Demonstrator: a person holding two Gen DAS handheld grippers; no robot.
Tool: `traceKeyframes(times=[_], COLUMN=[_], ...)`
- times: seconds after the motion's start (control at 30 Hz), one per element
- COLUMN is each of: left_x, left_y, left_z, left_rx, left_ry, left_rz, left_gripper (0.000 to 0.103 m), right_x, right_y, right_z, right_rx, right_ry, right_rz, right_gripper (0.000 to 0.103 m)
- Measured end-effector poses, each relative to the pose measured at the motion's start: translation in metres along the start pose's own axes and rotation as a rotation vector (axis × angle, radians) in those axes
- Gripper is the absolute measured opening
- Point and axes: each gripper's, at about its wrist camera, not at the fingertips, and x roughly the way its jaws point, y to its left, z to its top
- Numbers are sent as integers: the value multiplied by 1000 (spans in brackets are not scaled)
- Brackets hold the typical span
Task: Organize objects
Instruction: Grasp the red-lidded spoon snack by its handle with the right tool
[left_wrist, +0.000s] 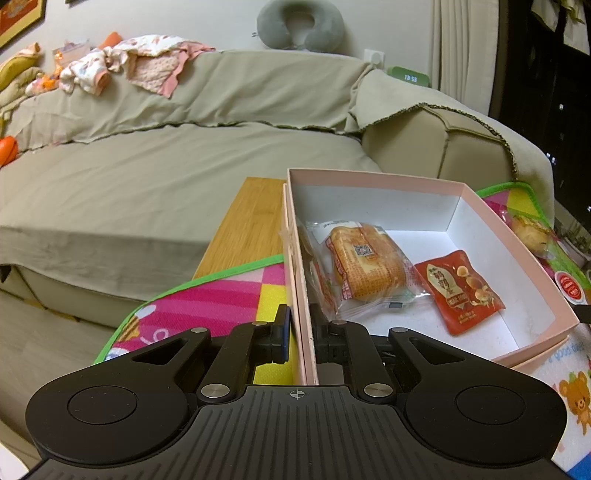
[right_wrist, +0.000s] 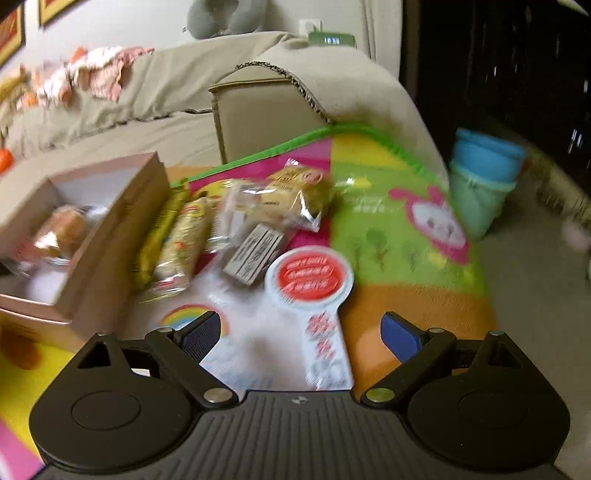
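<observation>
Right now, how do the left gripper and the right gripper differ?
The left gripper is shut on the pink box wall; the right gripper stands wide open, holding nothing. The left sits at the box; the right hangs over the white and red packet on the mat. Both have blue pads.

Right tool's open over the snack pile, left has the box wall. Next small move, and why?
Probably lower the right tool onto the white-and-red packet and close. It lies between the open jaws, nearest of the loose snacks, while the left tool steadies the pink box.
</observation>
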Motion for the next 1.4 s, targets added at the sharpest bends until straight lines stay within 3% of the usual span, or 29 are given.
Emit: traceKeyframes(times=[0.13, 0.2, 0.33, 0.4, 0.47, 0.5, 0.7, 0.87, 0.93, 1.2, 1.27, 1.4], left_x=[0, -1, -1, -1, -1, -1, -2, -2, -2, -3, -2, -3], left_y=[0, 1, 1, 1, 1, 1, 1, 1, 1, 1, 1, 2], left_z=[0, 0, -1, -1, 0, 0, -1, -1, -1, -2, -1, -2], left_rx=[1, 2, 2, 1, 1, 0, -2, 1, 2, 5, 4, 4], left_ry=[0, 0, -1, -1, 0, 0, -1, -1, 0, 1, 1, 1], left_rz=[-1, -1, -1, -2, -2, -2, -2, -1, -1, 4, 4, 4], left_gripper=[12, 12, 12, 12, 12, 12, 12, 12, 12, 12, 12, 12], right_x=[23, 32, 27, 21, 11, 5, -34, -26, -13, 30, 31, 23], right_y=[0, -3, -4, 0, 3, 4, 12, 10, 8, 2, 3, 9], right_z=[8, 12, 13, 10, 5, 3, -3, -1, 0, 13, 15, 14], right_rx=[-50, -22, 8, -1, -4, -5, -48, -77, -68, 20, 19, 6], right_ry=[12, 26, 36, 47, 58, 61, 34, 14, 20, 32, 30, 37], right_rz=[-37, -17, 22, 30, 31, 32, 59, -7, -13, 10, 16, 8], right_gripper=[94, 87, 55, 46, 30, 28, 29, 61, 65, 69, 61, 61])
